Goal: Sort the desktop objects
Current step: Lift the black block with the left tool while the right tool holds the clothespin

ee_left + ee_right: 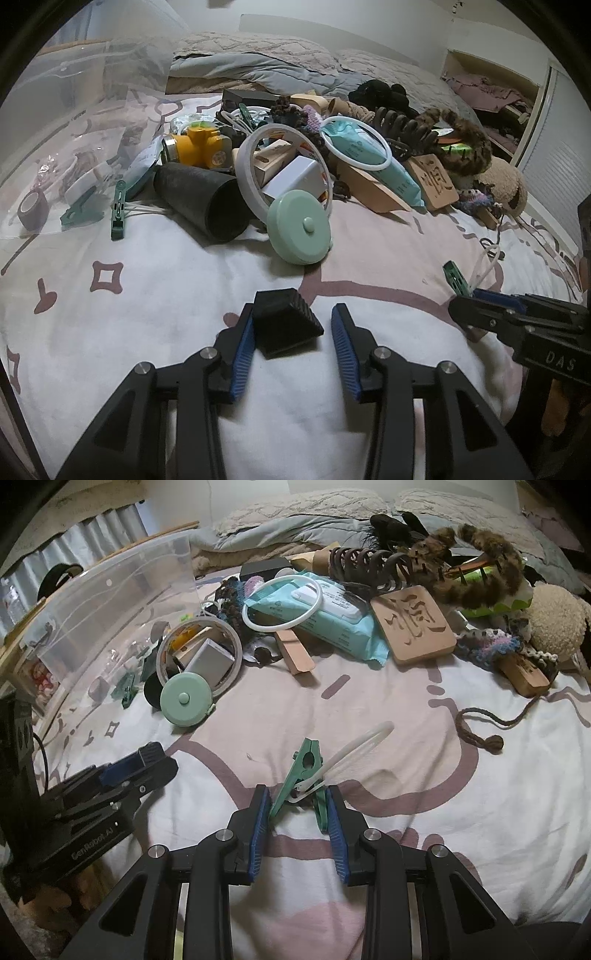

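The right gripper (297,808) pinches the green clip (306,775) at lower middle, jaws nearly closed, ready to lift it off the bed (461,812). The left gripper (293,343) sits slightly open around a black wedge (286,321), only one pad touching.

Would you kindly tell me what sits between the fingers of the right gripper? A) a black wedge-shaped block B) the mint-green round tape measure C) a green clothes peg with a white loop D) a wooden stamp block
C: in the right wrist view the right gripper has its fingers closed on the green clothes peg.
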Motion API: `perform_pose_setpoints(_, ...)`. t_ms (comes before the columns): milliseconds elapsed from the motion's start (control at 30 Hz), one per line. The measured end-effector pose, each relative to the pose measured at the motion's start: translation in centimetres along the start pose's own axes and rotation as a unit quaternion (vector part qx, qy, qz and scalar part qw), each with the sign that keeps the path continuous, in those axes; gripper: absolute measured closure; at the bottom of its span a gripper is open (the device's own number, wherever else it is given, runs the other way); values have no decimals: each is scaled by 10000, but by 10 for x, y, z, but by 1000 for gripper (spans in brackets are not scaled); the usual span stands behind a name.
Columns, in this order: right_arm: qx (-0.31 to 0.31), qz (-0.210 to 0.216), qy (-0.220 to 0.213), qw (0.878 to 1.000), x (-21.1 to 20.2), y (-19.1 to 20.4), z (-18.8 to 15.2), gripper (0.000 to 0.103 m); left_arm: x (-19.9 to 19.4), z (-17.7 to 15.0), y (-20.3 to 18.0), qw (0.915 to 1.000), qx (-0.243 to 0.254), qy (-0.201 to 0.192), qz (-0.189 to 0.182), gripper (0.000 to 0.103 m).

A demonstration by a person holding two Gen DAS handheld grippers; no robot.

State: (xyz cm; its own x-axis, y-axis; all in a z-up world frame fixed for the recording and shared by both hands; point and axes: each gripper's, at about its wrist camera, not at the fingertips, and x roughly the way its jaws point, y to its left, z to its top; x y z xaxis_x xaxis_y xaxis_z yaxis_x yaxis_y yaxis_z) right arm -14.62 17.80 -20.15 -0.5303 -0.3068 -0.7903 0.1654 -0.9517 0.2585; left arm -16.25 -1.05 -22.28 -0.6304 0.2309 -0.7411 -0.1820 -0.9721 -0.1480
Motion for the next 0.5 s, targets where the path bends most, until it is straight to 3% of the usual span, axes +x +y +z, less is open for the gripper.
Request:
perform_pose_setpoints(133, 228, 110, -34, 9997, 0, -5, 0, 72, 0, -1, -1, 10000, 13, -3, -18, 70)
perform_pose_setpoints(333, -14, -28, 7, 10000, 1, 3, 2, 72, -2, 0, 0, 10000, -8, -17, -42, 70)
perform_pose_setpoints(500, 51, 144, -39, 9999, -2, 0, 3, 72, -4, 1, 1, 9999, -60, -16, -97, 70)
